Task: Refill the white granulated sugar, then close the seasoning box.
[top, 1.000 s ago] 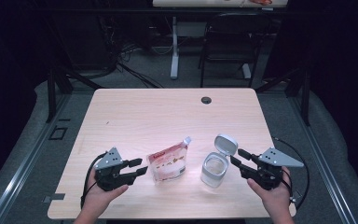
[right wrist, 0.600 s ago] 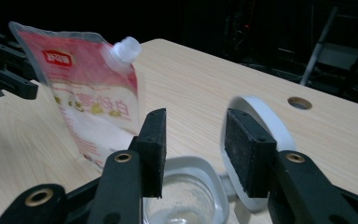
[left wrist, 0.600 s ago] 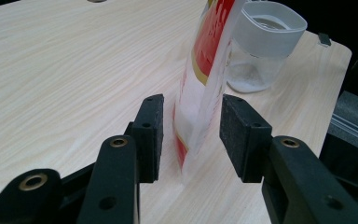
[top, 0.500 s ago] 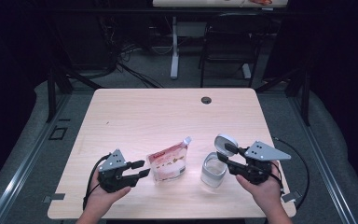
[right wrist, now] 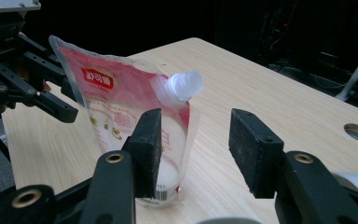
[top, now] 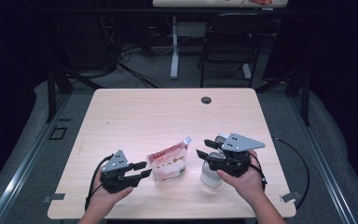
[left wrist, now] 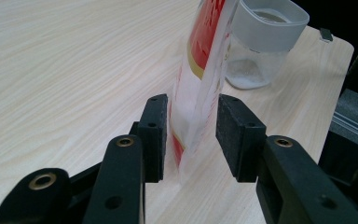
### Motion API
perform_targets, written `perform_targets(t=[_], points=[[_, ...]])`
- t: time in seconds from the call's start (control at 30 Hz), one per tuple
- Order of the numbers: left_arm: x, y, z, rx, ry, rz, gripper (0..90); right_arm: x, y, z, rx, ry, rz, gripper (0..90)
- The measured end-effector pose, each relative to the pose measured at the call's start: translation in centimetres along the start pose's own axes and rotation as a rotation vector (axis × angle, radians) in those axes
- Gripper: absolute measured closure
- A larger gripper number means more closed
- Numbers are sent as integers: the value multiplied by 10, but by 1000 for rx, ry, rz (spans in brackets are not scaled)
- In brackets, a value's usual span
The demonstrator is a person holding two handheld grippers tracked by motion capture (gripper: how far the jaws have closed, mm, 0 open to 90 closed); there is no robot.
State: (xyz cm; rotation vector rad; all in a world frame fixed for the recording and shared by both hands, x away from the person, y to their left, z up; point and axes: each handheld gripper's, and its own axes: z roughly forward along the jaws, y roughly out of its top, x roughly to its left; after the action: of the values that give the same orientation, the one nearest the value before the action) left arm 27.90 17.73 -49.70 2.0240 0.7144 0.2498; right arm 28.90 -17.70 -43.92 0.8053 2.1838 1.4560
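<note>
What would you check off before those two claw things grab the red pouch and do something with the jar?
1. Left gripper open wide enough for the pouch: ok, its jaws stand apart on either side of the pouch's edge.
2. Left jaws already pressing the pouch: not ok, gaps show on both sides.
3. Pouch standing upright on the table: ok.
4. Pouch cap in place: ok, the white cap sits on the spout.
5. Right gripper free to take something: ok, it is open and holds nothing.
6. Jar open and ready: cannot tell whether its lid is fully clear of the mouth; a little white powder lies inside.
</note>
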Motion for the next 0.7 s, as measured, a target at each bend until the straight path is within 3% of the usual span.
perform_targets(t=[0.7], points=[[-1, 0, 4, 0, -14, 1, 652, -2, 6, 45, 17, 99, 43, 472]])
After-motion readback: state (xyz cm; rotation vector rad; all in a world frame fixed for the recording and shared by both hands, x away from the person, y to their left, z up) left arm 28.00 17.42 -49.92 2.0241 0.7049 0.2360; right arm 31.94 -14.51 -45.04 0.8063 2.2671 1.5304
